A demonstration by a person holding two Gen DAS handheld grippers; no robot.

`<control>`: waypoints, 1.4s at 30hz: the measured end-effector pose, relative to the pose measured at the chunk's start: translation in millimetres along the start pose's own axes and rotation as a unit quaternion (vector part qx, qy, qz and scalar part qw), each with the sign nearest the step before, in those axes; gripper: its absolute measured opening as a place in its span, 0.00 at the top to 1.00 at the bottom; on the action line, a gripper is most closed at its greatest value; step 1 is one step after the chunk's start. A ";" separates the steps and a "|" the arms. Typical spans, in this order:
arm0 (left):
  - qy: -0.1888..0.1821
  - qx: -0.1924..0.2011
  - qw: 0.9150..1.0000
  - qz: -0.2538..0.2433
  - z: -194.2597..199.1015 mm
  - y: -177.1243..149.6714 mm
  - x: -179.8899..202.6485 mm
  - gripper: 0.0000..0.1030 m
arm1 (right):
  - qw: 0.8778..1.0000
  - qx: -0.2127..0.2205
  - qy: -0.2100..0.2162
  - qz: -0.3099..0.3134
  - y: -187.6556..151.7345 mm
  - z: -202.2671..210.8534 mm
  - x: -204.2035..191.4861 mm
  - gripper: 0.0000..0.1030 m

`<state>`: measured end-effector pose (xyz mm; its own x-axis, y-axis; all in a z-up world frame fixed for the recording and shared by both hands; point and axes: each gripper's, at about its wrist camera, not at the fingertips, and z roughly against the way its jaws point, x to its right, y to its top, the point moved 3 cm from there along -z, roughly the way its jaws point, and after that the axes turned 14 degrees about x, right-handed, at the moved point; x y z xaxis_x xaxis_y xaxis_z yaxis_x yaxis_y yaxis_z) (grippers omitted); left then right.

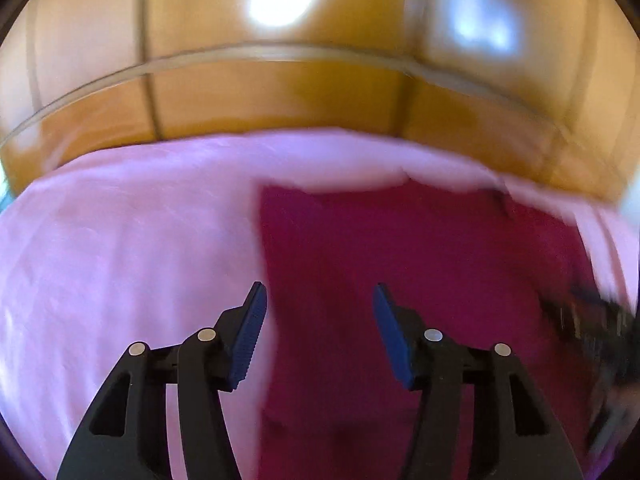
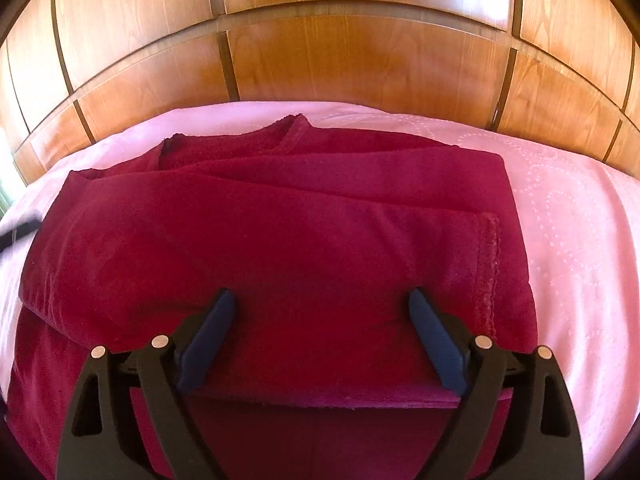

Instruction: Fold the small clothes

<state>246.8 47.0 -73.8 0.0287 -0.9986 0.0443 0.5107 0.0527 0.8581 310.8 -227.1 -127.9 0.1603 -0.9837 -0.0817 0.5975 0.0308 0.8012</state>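
Dark red garment lies folded in several layers on a pink bedsheet; a wooden panelled headboard stands behind the bed. In the right wrist view the garment sits mid-sheet, sheet showing on its left, right and far sides. A stitched hem runs down the garment's right edge; another folded edge lies across the near side, with a lower layer showing beneath it. Right gripper is over the garment's near part, fingers spread wide with only cloth surface between them; the tips look to be at or just above the cloth, and contact cannot be told. Nothing is gripped. The left wrist view is motion-blurred. Left gripper hangs over the garment's left edge: the left finger over pink bedsheet, the right finger over red cloth. Its fingers stand partly apart with nothing clamped between them; the cloth edge passes under the gap. A dark blurred shape at the right edge of the left view, over the garment's right side, is too smeared to identify. The headboard appears there as blurred orange-brown panels with bright glare patches. A thin dark object enters at the left edge of the right view, too little visible to name.
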 end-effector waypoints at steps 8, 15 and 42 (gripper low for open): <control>0.023 -0.054 0.997 0.042 -29.5 -27.0 -14.2 0.23 | 1.000 -0.002 0.012 -0.007 -1.5 -2.0 0.3 0.07; 0.032 -0.014 0.998 0.058 39.3 -27.4 -17.3 0.29 | 0.997 -0.003 0.050 -0.051 -7.0 41.2 3.0 0.02; -0.014 -0.046 0.996 0.069 174.2 -141.2 -41.2 0.29 | 0.993 -0.033 0.010 -0.109 -118.0 205.5 67.0 0.02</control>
<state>23.8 80.4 -107.7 0.0804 -0.9814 0.1743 0.5800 0.1883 0.7925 89.6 -333.1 -106.2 0.0363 -0.9643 -0.2621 0.6693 -0.1714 0.7230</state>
